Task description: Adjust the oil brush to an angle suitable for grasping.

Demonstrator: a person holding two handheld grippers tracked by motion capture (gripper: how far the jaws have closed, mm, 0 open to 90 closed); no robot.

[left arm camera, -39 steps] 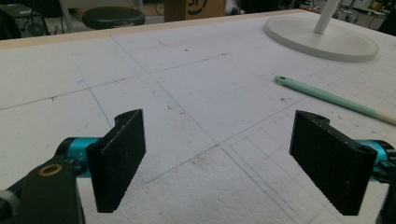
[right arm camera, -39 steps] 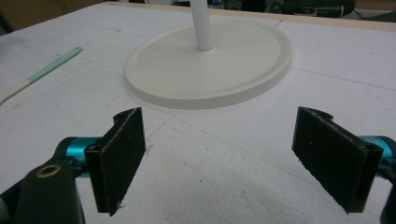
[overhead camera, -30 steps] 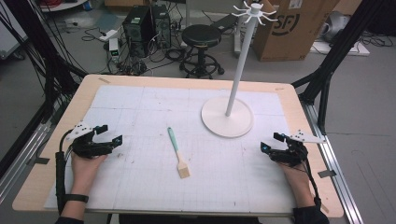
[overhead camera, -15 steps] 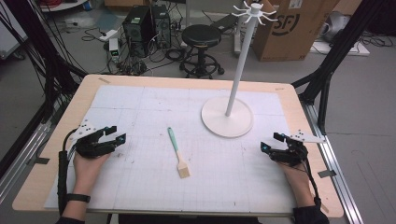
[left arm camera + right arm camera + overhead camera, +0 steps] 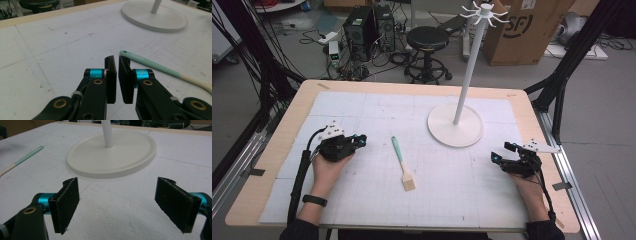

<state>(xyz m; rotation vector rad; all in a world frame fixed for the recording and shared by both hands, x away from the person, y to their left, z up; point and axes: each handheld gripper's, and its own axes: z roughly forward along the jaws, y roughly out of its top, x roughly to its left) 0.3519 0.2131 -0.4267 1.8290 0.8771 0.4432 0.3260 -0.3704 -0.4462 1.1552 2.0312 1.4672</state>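
Two grippers rest on the table (image 5: 362, 105): left gripper (image 5: 117, 61) nearly closed, empty, near the brush (image 5: 402, 162); right gripper (image 5: 117, 205) spread wide before the stand (image 5: 455, 125).

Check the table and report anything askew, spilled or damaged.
Nothing stands out. The brush lies flat and whole on the table mat, the white stand is upright, and nothing is spilled. The mat shows only faint scuff marks.

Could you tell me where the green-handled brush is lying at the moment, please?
In the high view the brush lies flat on the white mat near the table's middle, between the left gripper and the white stand's round base, touching neither.
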